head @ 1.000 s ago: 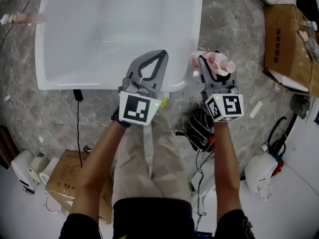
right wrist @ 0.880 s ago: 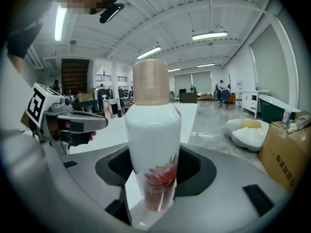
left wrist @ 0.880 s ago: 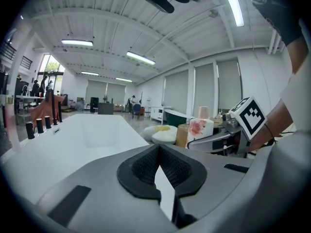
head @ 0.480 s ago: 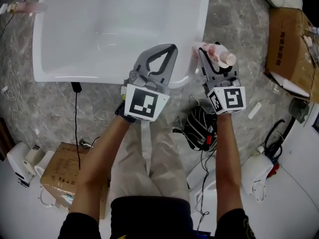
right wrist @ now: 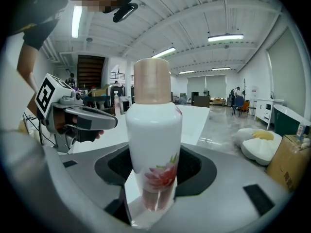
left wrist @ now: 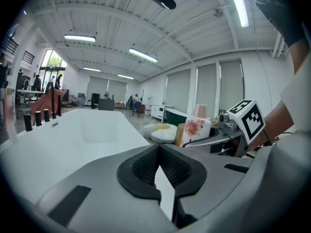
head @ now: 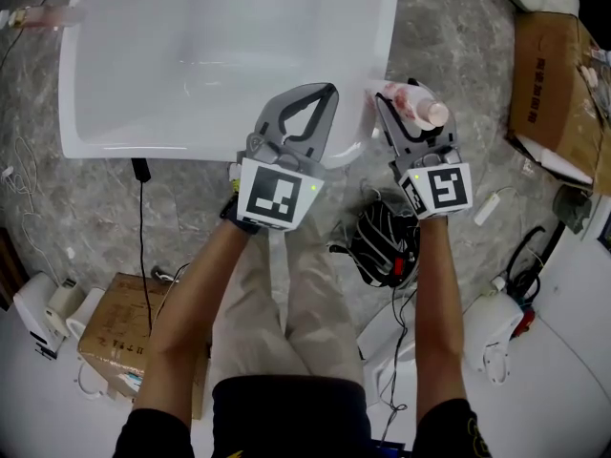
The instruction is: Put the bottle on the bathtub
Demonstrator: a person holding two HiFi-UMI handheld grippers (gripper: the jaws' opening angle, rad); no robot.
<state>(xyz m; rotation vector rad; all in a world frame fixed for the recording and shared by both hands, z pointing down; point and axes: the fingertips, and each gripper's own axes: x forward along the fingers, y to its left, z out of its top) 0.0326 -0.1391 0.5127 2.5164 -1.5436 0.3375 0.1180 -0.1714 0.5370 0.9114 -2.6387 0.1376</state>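
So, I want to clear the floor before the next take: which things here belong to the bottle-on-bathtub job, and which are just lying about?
In the job:
bottle, gripped in the right claw
bathtub

Lying about:
cardboard box at right
cardboard box at lower left
black cable bundle
second bottle by the tub's far corner

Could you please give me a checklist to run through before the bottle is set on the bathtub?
1. Grip: the right gripper is shut on the lower body of the bottle: ok.
2. The cap is on: ok.
3. The left gripper is shut, empty and apart from the bottle: ok.
4. The bathtub rim beside the bottle is bare: ok.
5. Bottle base above the rim: cannot tell. In the head view it hangs by the tub's near right corner.
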